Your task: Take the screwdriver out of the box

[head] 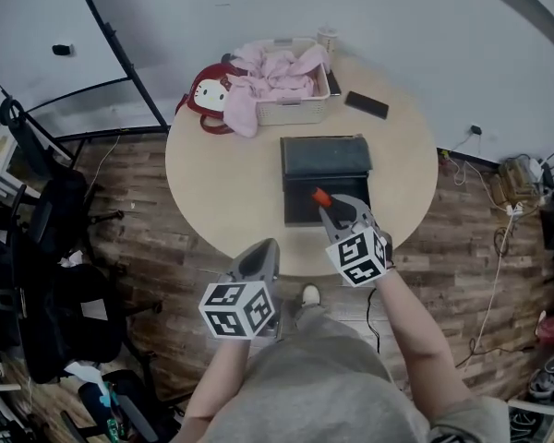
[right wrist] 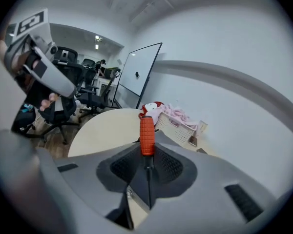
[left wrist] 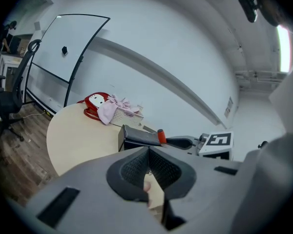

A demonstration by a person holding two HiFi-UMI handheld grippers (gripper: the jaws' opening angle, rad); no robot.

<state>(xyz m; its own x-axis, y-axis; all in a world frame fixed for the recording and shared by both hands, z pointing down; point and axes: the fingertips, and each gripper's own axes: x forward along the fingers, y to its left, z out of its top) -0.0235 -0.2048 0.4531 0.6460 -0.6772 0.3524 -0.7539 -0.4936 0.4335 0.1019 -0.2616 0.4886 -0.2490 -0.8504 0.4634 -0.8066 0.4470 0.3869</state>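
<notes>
One screwdriver [head: 321, 197], with a ribbed orange handle and a thin dark metal shaft, is pinched by its shaft between the cross-hatched dark pads of the right gripper [head: 337, 212]. The handle points away from the person. The tool sits over the near, open half of the box [head: 325, 160], a dark rectangular case with a matte lid laid back. Whether the tool is fully clear of the case cannot be told.

The left gripper [head: 258, 258] hovers at the near edge of the table [head: 222, 183], its grey moulded jaws pressed together on nothing. The tabletop is round, smooth and pale beige.

At the far side of the table stands a white slotted basket [head: 291, 109] heaped with soft pink cloth [head: 277, 72]. A red bag with a cartoon face [head: 210, 95] lies against the basket's left side. A flat black phone [head: 367, 104] lies to the right of the basket, and a pale cup [head: 327, 37] stands behind it.

Below the table is a brown wood-plank floor [head: 138, 247]. Black office chairs [head: 46, 275] are at the left, a black-framed whiteboard [head: 37, 35] leans by the plain white wall, and cables trail at the right.
</notes>
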